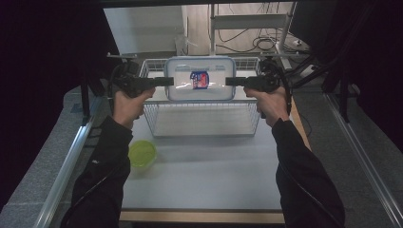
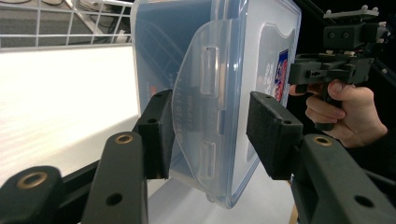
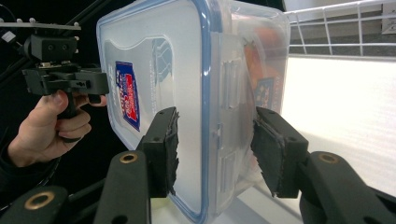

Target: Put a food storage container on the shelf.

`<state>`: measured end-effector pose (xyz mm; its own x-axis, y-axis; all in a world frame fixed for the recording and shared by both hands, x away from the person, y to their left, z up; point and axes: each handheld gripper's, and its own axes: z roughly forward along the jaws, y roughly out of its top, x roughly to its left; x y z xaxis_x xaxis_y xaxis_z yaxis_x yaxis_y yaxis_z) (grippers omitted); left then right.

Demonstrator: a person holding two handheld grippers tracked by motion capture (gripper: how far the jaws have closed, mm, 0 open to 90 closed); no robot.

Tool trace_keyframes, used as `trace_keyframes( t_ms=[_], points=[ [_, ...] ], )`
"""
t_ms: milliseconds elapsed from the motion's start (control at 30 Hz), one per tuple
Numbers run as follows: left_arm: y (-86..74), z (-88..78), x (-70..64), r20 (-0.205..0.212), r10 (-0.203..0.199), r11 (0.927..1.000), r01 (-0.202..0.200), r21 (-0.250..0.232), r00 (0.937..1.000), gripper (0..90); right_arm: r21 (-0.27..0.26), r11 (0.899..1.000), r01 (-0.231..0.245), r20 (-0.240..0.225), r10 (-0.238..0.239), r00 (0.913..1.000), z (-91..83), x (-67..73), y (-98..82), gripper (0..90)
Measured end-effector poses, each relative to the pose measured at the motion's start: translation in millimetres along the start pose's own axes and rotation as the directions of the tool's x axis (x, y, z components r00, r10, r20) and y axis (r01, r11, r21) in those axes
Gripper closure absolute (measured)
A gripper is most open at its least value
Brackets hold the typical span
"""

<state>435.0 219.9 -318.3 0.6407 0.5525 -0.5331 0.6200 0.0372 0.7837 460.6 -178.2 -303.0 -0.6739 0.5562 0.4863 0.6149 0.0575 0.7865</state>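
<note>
Count: two grippers, one box, one basket, one bowl, one table.
Left gripper: jaws stood part open, clamped over the left short end of the box. In the left gripper view the gripper had one pad against the box's underside by its latch flap and the other pad at the lid side; whether that second pad pressed home I could not tell.
Right gripper: jaws part open to a like width, clamped over the right short end. In the right gripper view the gripper had its pads either side of the box, one on the lid face, one on the base.
Box: clear plastic, blue-rimmed lid with a red and blue label, held level between both grippers, in the air above the far part of the basket.
Basket: white wire, standing on the table at its far side.
Bowl: green, on the table near the basket's left front corner, apart from it, beside the left sleeve.
Hands: one around each gripper's grip.
</note>
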Motion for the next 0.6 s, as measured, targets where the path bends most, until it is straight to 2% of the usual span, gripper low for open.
trace_keyframes(
  t_ms=[400,500,600],
  points=[
    [2.0,12.2,13.2,-0.007,-0.038,0.9992,0.038,-0.010,0.9993,52.1,0.010,0.999,-0.035,0.011,0.035,0.9993,8.4,-14.3,8.8,51.7],
    [1.2,13.1,14.4,0.001,-0.040,0.9990,0.040,-0.018,0.9992,52.0,0.006,0.999,-0.049,0.008,0.049,0.9988,8.6,-16.6,8.5,51.8],
    [1.1,13.4,14.5,-0.001,-0.033,0.9993,0.033,-0.017,0.9994,51.8,0.010,0.999,-0.041,0.011,0.041,0.9991,7.9,-16.2,8.9,51.6]
  ],
)
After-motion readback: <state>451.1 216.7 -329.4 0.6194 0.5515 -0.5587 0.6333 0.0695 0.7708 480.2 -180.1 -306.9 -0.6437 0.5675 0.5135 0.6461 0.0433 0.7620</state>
